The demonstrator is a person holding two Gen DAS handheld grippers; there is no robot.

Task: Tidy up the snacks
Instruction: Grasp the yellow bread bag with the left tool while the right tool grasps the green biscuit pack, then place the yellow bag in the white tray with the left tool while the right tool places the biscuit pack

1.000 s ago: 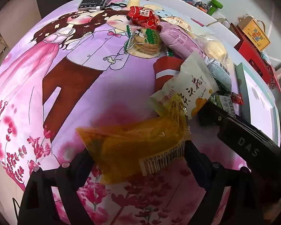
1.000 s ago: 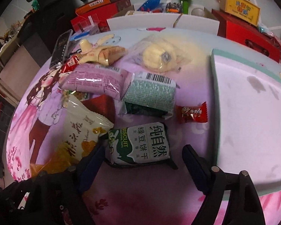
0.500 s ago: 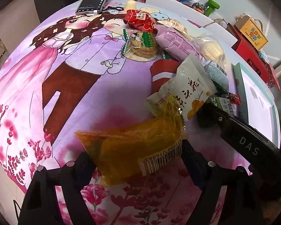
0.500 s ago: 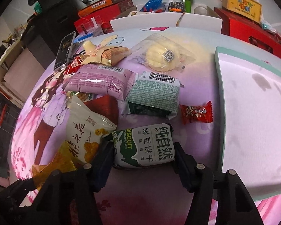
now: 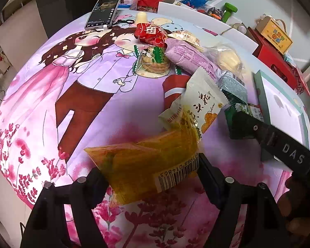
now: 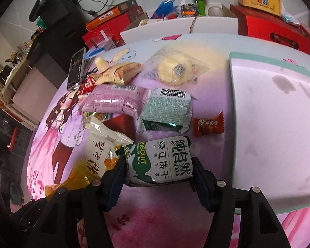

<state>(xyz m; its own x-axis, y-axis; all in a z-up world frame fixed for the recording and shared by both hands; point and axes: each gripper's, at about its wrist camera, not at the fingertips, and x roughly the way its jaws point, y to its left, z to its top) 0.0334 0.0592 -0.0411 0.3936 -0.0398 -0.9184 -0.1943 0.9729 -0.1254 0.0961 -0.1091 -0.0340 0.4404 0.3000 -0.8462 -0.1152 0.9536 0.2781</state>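
Note:
A yellow snack packet [image 5: 142, 165] with a barcode label sits between the fingers of my left gripper [image 5: 150, 167]. Its jaws are closing and both pads press on the packet's sides. My right gripper [image 6: 157, 163] is shut on a green-and-white biscuit pack [image 6: 161, 161], held just above the pink printed cloth. In the left wrist view that right gripper [image 5: 279, 144] reaches in from the right with the pack [image 5: 243, 122] at its tip. A white packet with orange print [image 5: 202, 103] lies between the two grippers, overlapping the yellow one.
A purple pack [image 6: 113, 101], a grey-green pack with a barcode [image 6: 167, 109], a red candy [image 6: 208, 124] and a bagged bun [image 6: 173, 70] lie behind. A pale tray with a teal rim [image 6: 233, 107] fills the right. A phone [image 5: 103, 12] rests at the far edge, boxes beyond.
The left jaws have narrowed onto the yellow packet and that gripper has risen a little. The right jaws have shut on the biscuit pack, which earlier lay loose between them.

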